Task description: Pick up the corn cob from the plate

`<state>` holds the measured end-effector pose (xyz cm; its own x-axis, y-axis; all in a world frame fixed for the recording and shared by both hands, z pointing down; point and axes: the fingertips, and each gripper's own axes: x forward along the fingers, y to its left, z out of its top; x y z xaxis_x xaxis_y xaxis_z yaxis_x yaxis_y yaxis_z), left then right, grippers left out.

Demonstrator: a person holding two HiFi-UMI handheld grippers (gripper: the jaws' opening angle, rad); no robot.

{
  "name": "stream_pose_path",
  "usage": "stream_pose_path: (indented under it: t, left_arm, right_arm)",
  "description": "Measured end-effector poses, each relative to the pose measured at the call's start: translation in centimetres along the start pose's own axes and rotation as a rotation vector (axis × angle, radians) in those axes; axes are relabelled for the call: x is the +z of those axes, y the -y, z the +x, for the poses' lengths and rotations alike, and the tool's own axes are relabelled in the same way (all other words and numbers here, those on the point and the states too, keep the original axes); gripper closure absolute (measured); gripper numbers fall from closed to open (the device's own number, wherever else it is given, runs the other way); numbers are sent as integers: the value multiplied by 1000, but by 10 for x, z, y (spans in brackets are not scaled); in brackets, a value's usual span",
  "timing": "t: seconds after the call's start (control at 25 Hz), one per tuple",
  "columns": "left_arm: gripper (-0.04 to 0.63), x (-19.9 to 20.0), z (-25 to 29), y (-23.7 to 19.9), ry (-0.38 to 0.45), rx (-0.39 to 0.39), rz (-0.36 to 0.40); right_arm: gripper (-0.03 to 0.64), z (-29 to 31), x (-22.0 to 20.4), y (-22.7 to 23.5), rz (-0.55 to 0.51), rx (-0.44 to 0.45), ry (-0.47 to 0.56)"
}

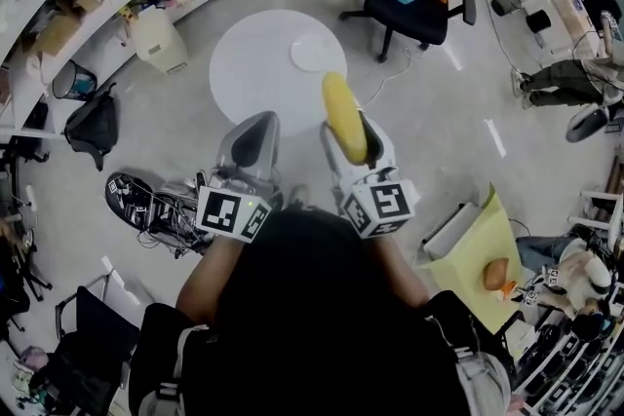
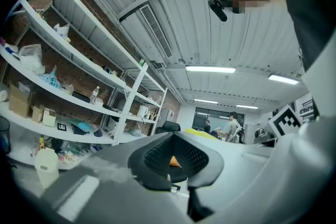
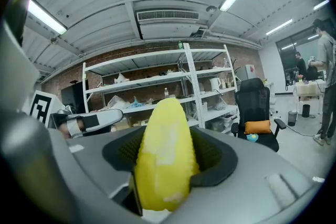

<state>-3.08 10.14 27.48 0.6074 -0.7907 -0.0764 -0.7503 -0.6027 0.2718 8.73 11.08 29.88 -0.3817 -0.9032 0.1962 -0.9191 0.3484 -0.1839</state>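
Between the right gripper's (image 3: pixel 167 150) fingers (image 3: pixel 216 159): the yellow ribbed corn cob (image 3: pixel 165 155), clamped from both sides by the dark mesh pads. Jaws stand wide because the cob is fat, but it's a grip, not open.

The cob's butt end sits deep between the pads and the tapered end pokes well past the fingertips. It lies along the jaw line.

In the head view the cob (image 1: pixel 343 117) is up off the flat white plate (image 1: pixel 314 52) on the round white table (image 1: pixel 244 73), which sits ahead of the fingertips and below them.

Step, as I read it: pick is essentially done, now at lift/hold. Next move calls for a steady squeeze and no tilt. The cob is smooth and top-heavy, so it could pivot.

Left gripper (image 2: pixel 176 161): jaws together, nothing between them, idle beside the right one.
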Motion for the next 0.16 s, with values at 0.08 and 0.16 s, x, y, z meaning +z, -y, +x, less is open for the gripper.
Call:
stream_pose_path:
  t: [0.08, 0.16]
  left_arm:
    - [591, 1, 0, -1, 0, -2, -1]
    - [591, 1, 0, -3, 0, -4, -2]
  right_arm:
    - [350, 1, 0, -1, -1, 2, 0]
    - [350, 2, 1, -2, 0, 2, 1]
